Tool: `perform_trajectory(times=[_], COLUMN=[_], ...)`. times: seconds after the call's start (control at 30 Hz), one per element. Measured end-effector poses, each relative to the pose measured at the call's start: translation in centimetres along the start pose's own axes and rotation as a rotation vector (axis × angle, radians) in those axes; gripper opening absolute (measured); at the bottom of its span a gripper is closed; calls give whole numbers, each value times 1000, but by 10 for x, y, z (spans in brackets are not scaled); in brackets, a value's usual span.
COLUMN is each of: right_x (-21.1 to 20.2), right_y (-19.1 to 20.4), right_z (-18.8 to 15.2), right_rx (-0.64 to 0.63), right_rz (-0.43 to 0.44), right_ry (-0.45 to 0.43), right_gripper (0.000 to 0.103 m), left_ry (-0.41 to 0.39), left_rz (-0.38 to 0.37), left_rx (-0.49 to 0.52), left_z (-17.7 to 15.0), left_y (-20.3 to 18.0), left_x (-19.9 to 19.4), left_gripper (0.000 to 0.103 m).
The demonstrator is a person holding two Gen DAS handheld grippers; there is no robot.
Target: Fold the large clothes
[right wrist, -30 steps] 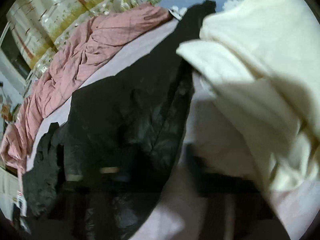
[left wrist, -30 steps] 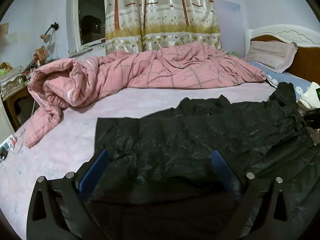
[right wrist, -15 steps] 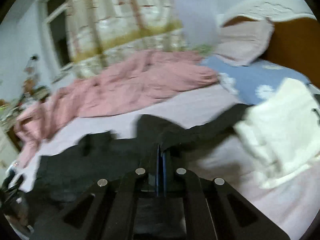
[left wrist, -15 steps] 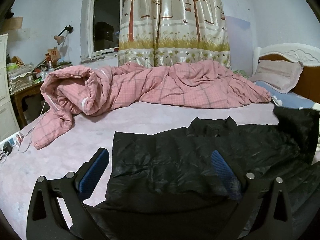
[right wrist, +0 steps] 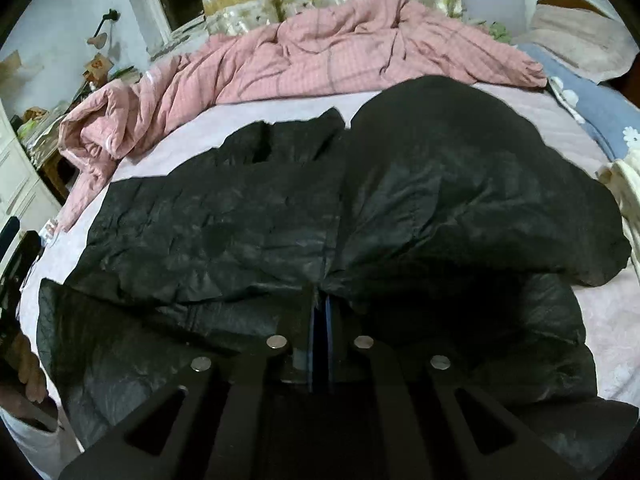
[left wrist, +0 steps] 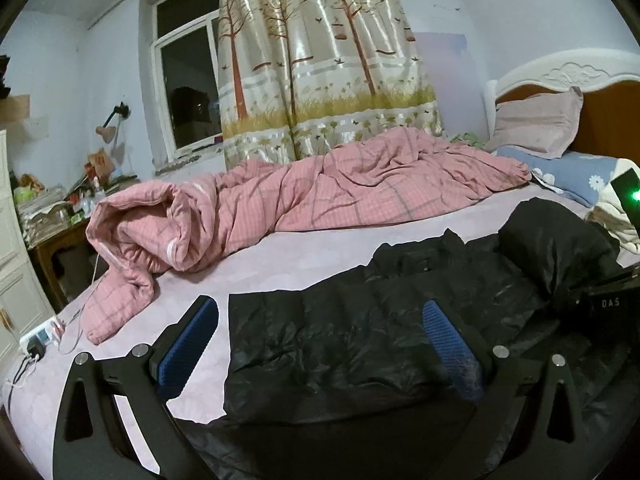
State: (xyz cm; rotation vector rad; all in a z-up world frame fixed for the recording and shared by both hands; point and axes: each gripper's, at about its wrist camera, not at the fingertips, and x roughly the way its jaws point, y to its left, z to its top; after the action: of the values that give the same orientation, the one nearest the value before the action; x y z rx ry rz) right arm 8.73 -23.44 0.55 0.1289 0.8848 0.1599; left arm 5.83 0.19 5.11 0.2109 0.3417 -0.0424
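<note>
Right gripper: the right gripper [right wrist: 320, 312] has its blue pads pressed together on a pinch of the black, shiny quilted puffer jacket [right wrist: 248, 220], lifting its right half so it billows in a dome over the rest.
Left gripper: the left gripper [left wrist: 320, 344] stands wide apart, gripping nothing, low over the jacket's left panel; whether its pads touch the fabric I cannot tell.
Jacket: spread across the near part of the pale lilac bedsheet [left wrist: 312, 256], collar toward the far side, left panel's straight edge just beside the left pad.
Risk, slip: the shell looks slick and the pinch is thin, so I judge it could slide out if the carry is quick.
Risk, bunching: trapped air in the dome may leave the fold lumpy or skewed unless it is laid down slowly.
Far edge: the rumpled pink checked quilt [left wrist: 320, 196] lies well apart from the collar, bare sheet between.
Right edge: a cream garment [right wrist: 628, 192] sits near the lifted half.
Left edge: open sheet, then a cluttered wooden bedside table [left wrist: 52, 240].
</note>
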Motion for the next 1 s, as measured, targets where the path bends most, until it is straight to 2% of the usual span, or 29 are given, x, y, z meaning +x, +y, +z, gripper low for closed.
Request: perform_trajectory(times=[0.07,0.17,0.2,0.23,0.27,0.4,0.53,0.63,0.77,0.83,1.0], right_x=[-4,-17,-28,-35,-45,-69,-93,-97,-96,-86,-58], right_y=[-2,-4,-6,-8,-11,-32,-95,-142,-213,-239,-265], right_z=[0,4,5,6,8,15,11,11,7,6,4], right_rx=[7,33,49,58,73,143,383,477,593,645,697], right_rz=[-3,-7,-3,0,4,-18,-77,-98,-198,-179,-185], right_ry=[-9,-75,-122,-150,-188,-250,-354,-329,-301,-264,-172], right_gripper=[15,51,69,77,77,77,77,77,77,77,77], left_ry=[-2,-11,-14,-16,-15,-8,-3,-12,16,25,33], left_rz=[-4,0,3,7,9,13,4,3,-9,-4,1], left_rx=[-7,-15,-15,-14,-12,-14,-27,-30,-50,-60,-65], left_z=[1,4,4,4,3,3,4,4,3,3,3], left_y=[0,0,0,1,0,2,5,7,10,12,13], left_x=[-1,-3,-3,-3,-3,-1,-1,-3,0,3,7], left_gripper=[102,102,102,102,102,102,102,102,102,102,102])
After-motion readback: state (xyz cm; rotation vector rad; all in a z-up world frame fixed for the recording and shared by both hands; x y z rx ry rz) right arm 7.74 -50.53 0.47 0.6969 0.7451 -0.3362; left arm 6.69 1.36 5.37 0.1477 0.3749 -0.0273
